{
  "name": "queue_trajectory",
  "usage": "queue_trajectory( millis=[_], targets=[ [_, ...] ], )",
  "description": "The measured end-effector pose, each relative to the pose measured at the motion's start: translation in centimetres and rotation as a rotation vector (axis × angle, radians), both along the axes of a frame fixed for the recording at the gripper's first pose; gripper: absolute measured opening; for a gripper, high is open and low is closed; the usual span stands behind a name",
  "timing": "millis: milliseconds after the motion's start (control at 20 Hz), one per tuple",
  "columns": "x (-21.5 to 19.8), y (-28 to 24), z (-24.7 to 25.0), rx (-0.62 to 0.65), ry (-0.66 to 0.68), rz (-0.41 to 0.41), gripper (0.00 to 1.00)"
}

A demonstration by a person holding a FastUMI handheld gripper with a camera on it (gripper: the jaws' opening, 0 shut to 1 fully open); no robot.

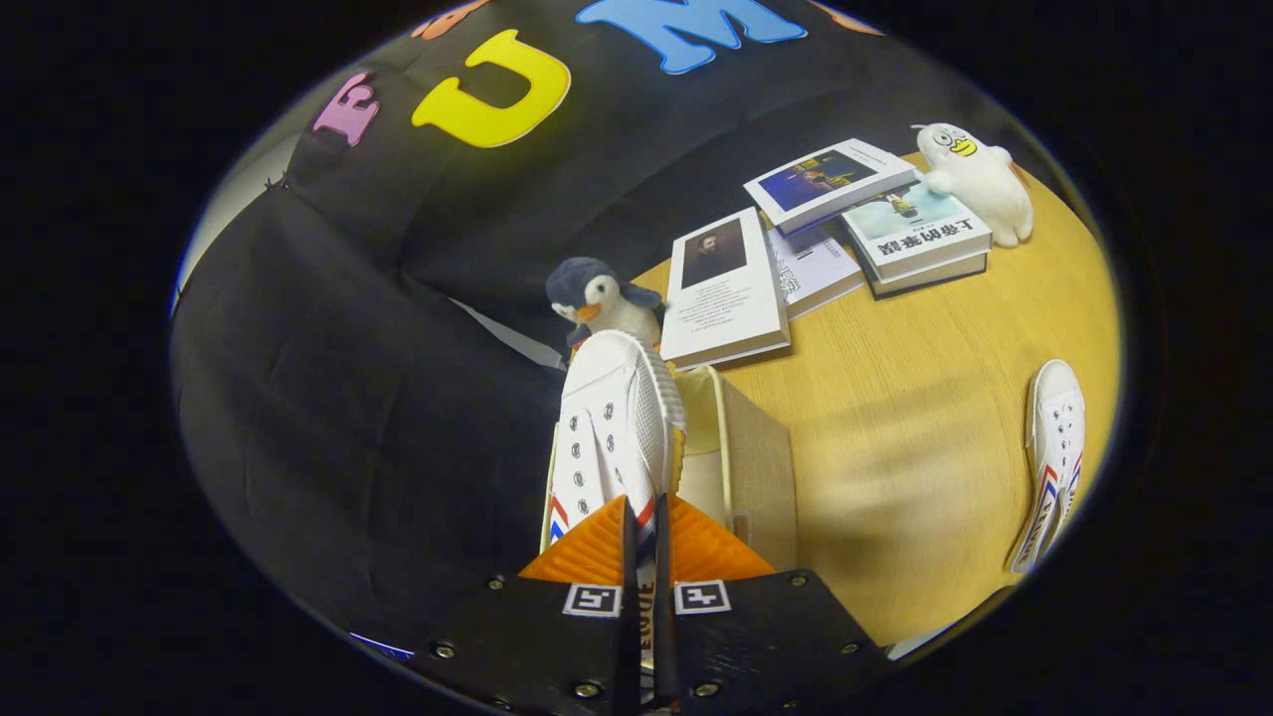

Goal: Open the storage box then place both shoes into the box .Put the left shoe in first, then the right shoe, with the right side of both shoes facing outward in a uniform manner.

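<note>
Jaws pinched on the white shoe (612, 428), the gripper (644, 542) should lower it steadily into the open storage box (756, 467) just ahead, right side outward.

From my seat I see the gripper (643, 557) as two dark, textured plates side by side, studded with small silver screws along their edges. Each plate carries a square black-and-white marker near the inner edge. Ahead of them, the two ribbed, wedge-shaped fingers (593, 549) taper forward.
</note>
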State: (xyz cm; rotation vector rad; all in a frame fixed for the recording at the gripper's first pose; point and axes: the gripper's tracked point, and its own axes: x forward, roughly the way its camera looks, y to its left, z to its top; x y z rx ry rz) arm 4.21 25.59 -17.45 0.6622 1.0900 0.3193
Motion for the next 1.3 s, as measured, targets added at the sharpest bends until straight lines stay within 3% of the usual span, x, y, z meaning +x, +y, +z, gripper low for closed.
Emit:
queue_trajectory(
  millis=[500, 950, 1300],
  targets=[
    [-2.4, 6.8, -4.6, -0.071, 0.052, 0.083, 0.06],
    [-2.9, 8.8, -9.3, -0.145, 0.122, 0.065, 0.06],
    [-4.0, 10.0, -12.0, -0.265, 0.163, 0.133, 0.05]
  ],
)
